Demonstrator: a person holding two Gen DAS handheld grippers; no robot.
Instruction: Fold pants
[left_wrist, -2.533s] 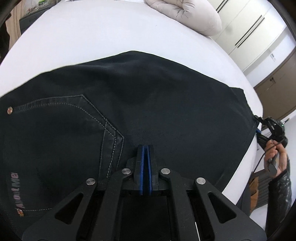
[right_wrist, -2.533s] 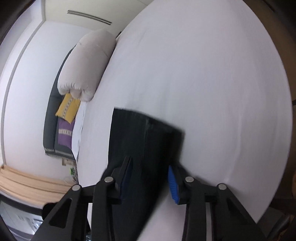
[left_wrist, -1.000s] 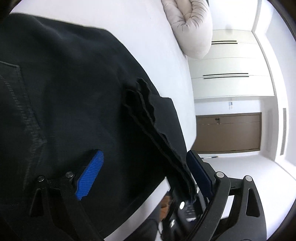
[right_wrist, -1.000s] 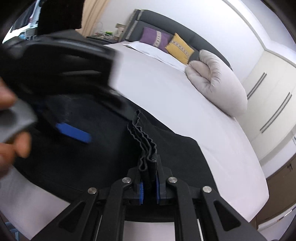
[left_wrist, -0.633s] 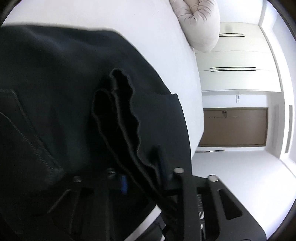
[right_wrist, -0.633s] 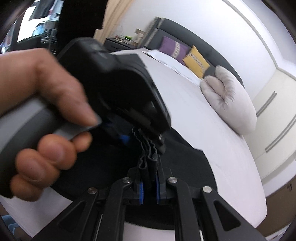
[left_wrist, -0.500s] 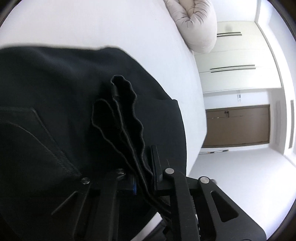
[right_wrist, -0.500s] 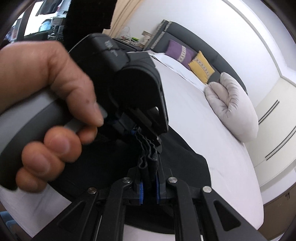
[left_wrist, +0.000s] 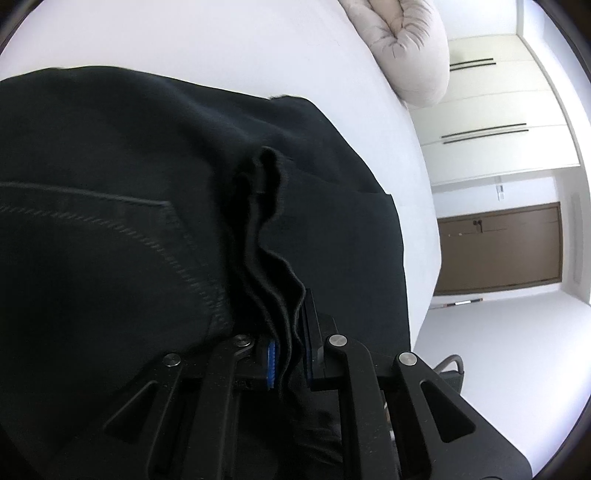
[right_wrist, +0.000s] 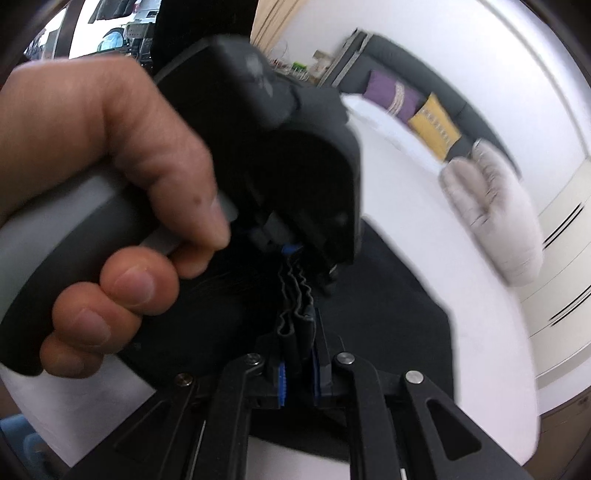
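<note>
Black pants (left_wrist: 110, 184) lie on a white bed (left_wrist: 184, 44), with a stitched back pocket (left_wrist: 92, 240) at left. My left gripper (left_wrist: 288, 354) is shut on a bunched stack of the pants' hem layers (left_wrist: 266, 229). My right gripper (right_wrist: 297, 376) is shut on the same bunched edge (right_wrist: 295, 306), the pants (right_wrist: 388, 295) spreading beyond it. The left gripper's black body (right_wrist: 280, 147) and the hand holding it (right_wrist: 110, 166) fill the right wrist view just ahead, very close to my right gripper.
A beige pillow (left_wrist: 410, 48) lies at the far end of the bed. It also shows in the right wrist view (right_wrist: 495, 214), beside purple and yellow cushions (right_wrist: 417, 103) on a dark headboard. White wardrobes (left_wrist: 491, 110) and a brown door (left_wrist: 498, 251) stand beyond the bed's edge.
My left gripper, open a second ago, came to the bunched hem and shut on it beside my right gripper. My right gripper stayed shut on the hem throughout.
</note>
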